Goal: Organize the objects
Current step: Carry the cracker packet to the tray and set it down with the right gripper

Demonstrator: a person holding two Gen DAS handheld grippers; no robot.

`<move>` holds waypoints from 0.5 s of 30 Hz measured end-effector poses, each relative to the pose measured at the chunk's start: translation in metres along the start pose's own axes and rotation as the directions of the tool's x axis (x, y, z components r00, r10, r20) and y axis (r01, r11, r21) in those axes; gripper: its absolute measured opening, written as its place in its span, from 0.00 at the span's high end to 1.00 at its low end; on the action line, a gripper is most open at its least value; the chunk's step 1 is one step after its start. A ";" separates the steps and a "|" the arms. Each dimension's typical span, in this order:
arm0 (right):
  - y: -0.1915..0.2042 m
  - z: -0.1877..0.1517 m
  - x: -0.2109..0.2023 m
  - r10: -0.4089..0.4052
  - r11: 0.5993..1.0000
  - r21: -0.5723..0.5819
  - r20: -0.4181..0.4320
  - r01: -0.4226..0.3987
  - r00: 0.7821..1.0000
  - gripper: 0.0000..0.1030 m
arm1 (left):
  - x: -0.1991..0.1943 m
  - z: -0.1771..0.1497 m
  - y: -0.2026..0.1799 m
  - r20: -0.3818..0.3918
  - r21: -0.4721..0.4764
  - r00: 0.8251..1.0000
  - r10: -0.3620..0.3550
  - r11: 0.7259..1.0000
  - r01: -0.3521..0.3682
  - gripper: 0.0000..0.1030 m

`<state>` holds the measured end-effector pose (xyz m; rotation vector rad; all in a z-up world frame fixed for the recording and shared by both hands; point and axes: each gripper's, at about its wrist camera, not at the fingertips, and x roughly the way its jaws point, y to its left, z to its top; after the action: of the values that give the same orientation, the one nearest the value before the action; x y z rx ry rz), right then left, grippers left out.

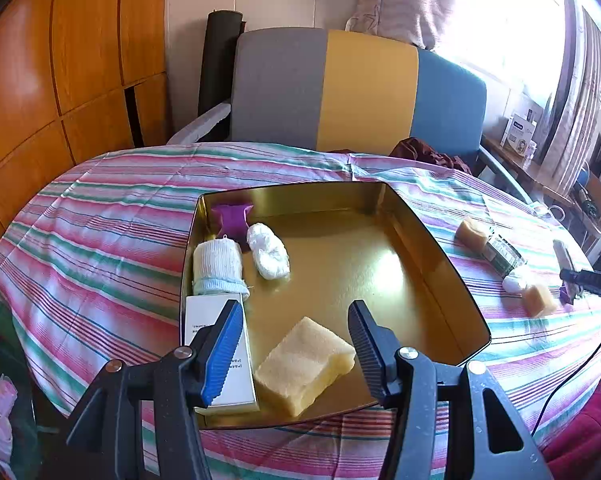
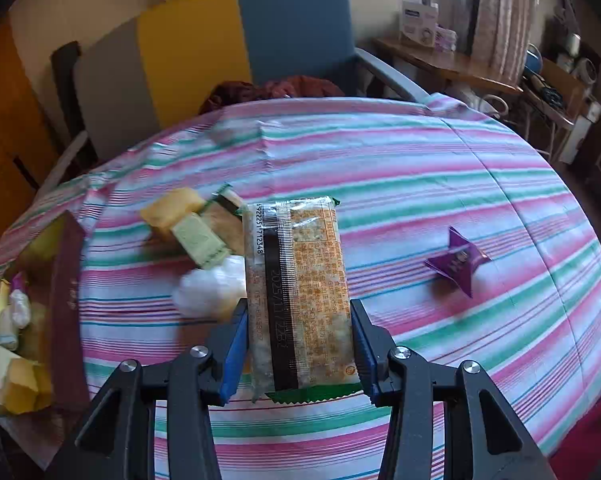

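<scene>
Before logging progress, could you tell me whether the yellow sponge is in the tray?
In: the sponge lies on the gold tray floor.

— What is carrying everything?
— A table (image 2: 420, 168) wearing a pink, green and white striped cloth (image 1: 100, 208).
— What is lying on it?
— A gold tin tray (image 1: 440, 264) is sitting at the left; a purple candy (image 2: 458, 262) is lying alone, well apart from yellow sponge blocks (image 2: 172, 206), a white wad (image 2: 210, 288) and wrapped snack packets (image 2: 198, 242) clustering together.

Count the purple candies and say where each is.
2. One purple candy lies in the gold tray's far left corner; the other lies on the striped cloth, right of the packet in the right tongs. More may be hidden.
</scene>
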<state>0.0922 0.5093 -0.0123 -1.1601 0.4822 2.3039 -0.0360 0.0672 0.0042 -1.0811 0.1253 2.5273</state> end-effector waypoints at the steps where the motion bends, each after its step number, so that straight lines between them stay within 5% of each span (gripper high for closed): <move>1: 0.008 0.001 -0.005 0.016 1.000 -0.015 0.008 -0.016 1.000 0.54 | 0.000 0.000 0.001 -0.001 -0.001 1.000 -0.001 1.000 0.001 0.46; 8: 0.083 0.004 -0.024 0.155 0.980 -0.124 0.010 -0.153 0.988 0.54 | 0.004 -0.005 0.008 -0.016 -0.015 1.000 -0.002 1.000 0.002 0.46; 15: 0.184 -0.009 -0.026 0.305 0.911 -0.263 -0.084 -0.317 0.949 0.54 | 0.006 -0.009 0.024 -0.022 -0.047 1.000 0.001 0.999 -0.003 0.46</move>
<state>0.0034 0.3489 0.0190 -1.3438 0.3944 2.6944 -0.0429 0.0448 -0.0074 -1.1275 0.0738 2.5323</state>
